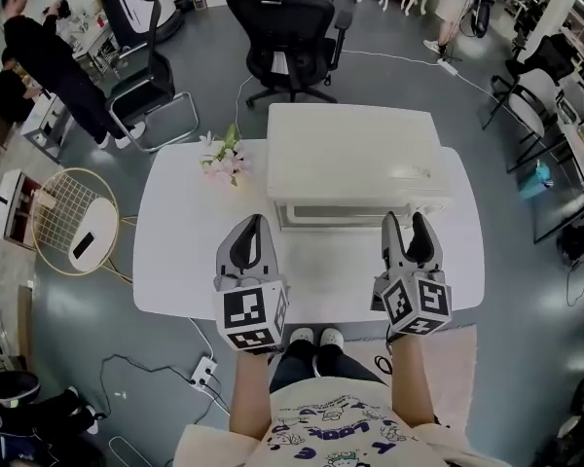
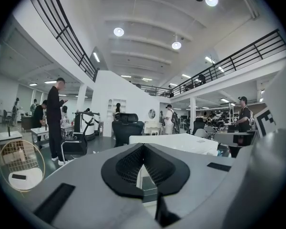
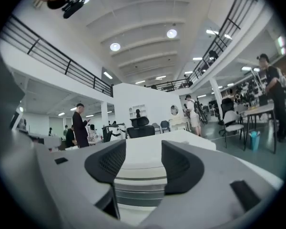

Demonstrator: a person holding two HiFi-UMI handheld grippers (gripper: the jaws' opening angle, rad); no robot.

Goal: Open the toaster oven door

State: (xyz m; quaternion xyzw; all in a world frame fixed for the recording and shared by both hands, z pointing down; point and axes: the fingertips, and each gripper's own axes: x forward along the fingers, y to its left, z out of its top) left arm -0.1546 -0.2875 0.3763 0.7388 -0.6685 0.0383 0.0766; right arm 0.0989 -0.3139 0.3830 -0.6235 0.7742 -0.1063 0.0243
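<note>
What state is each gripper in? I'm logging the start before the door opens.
Left gripper: shut, empty.
Right gripper: open, empty, facing the toaster oven.

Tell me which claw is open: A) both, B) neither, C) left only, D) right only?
D: the right claw has its jaws apart, facing the toaster oven, while the left claw has its jaws touching at the tips.
</note>
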